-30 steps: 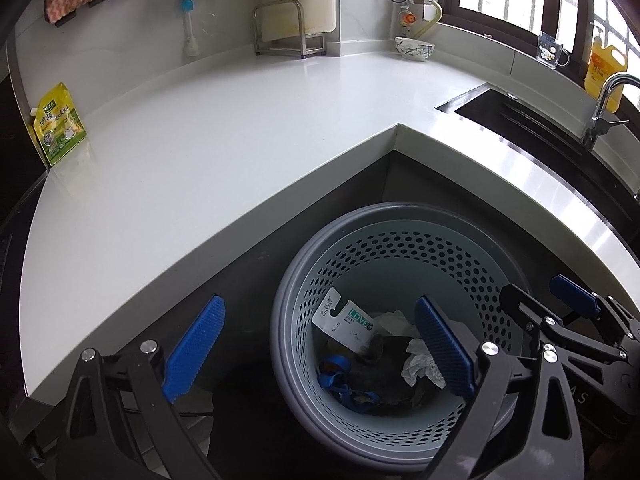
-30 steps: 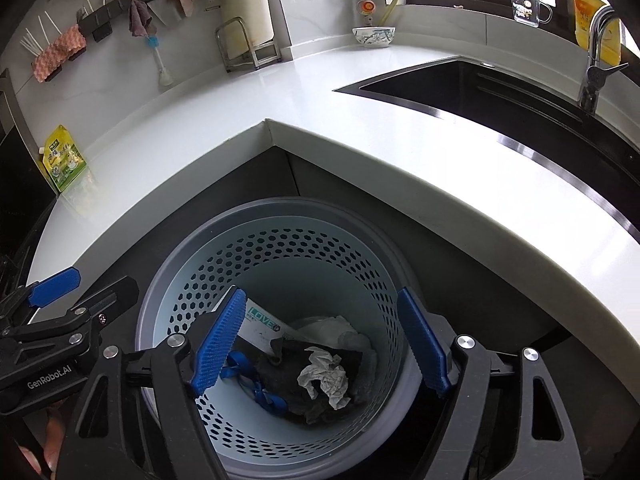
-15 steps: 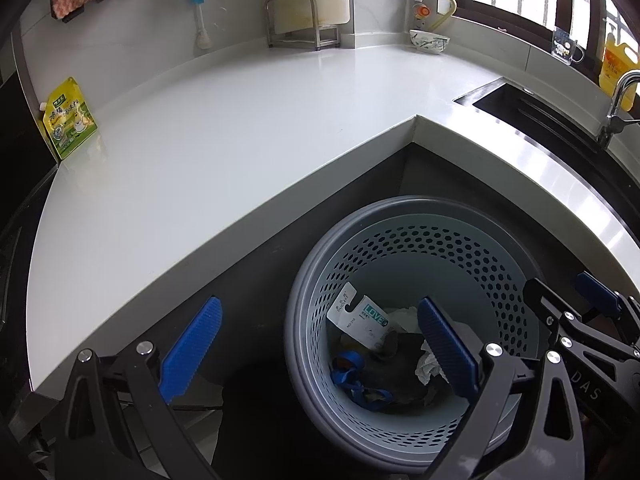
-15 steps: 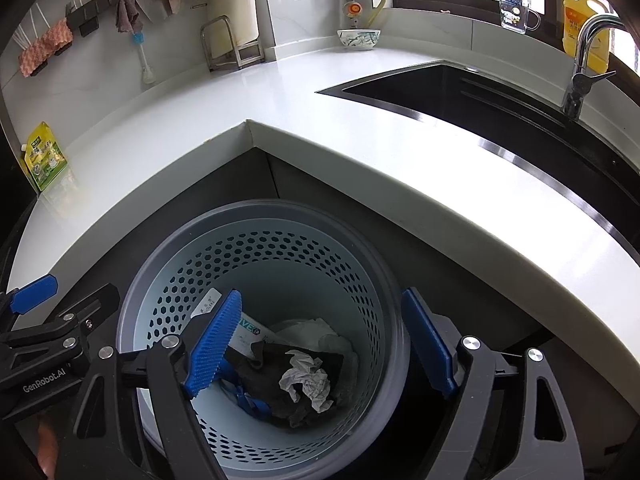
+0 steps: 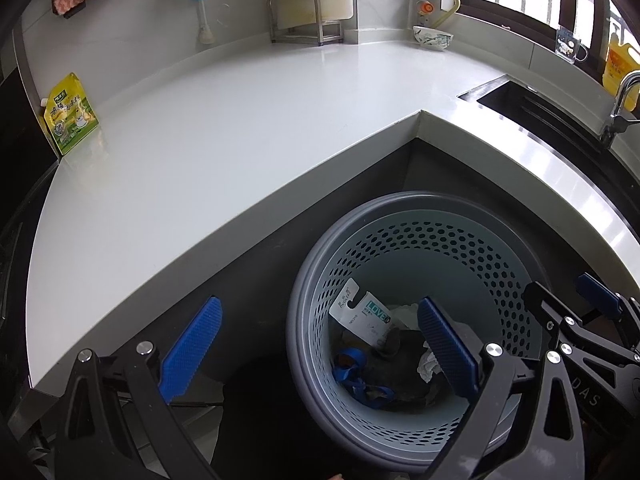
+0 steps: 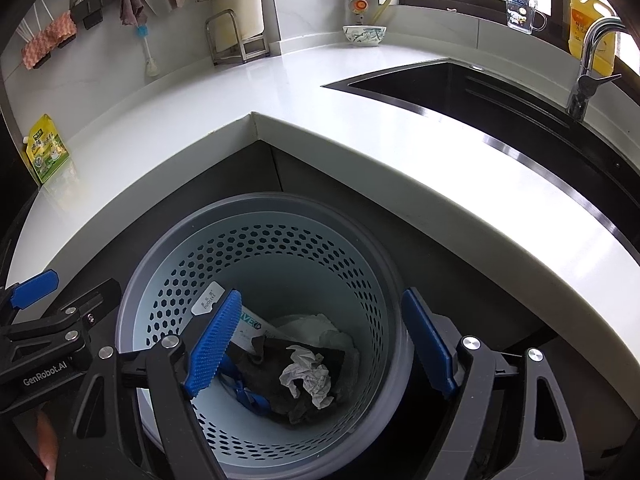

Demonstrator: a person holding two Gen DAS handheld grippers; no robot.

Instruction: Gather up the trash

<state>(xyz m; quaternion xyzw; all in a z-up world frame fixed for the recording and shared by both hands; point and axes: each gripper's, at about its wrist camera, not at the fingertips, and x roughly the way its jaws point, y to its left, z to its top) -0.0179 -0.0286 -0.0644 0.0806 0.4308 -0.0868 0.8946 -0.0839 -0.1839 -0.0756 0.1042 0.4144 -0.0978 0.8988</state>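
A grey perforated waste basket [image 5: 496,280] [image 6: 280,216] stands on the floor in the inner corner of the counter. Inside lie a crumpled white paper ball [image 6: 308,376] [image 5: 428,366], a dark cloth [image 6: 316,354], a white "LOVE" packet [image 5: 366,316] [image 6: 208,300] and a blue strap [image 5: 360,376] [image 6: 248,394]. My left gripper [image 5: 316,352] hangs open over the basket's left rim, nothing between its blue pads. My right gripper [image 6: 324,348] is open above the basket's mouth, also empty.
The white L-shaped counter [image 5: 224,136] [image 6: 400,136] wraps around the basket. A yellow-green pouch [image 5: 70,114] leans at its far left; a bowl [image 6: 364,35], metal rack [image 5: 306,14], black sink [image 6: 480,96], tap [image 6: 592,64] and yellow bottle [image 6: 588,24] sit farther back.
Both views have tilted up a little, so the basket sits lower in frame and more of the back wall shows. The grippers stay open and the trash in the basket has not shifted.
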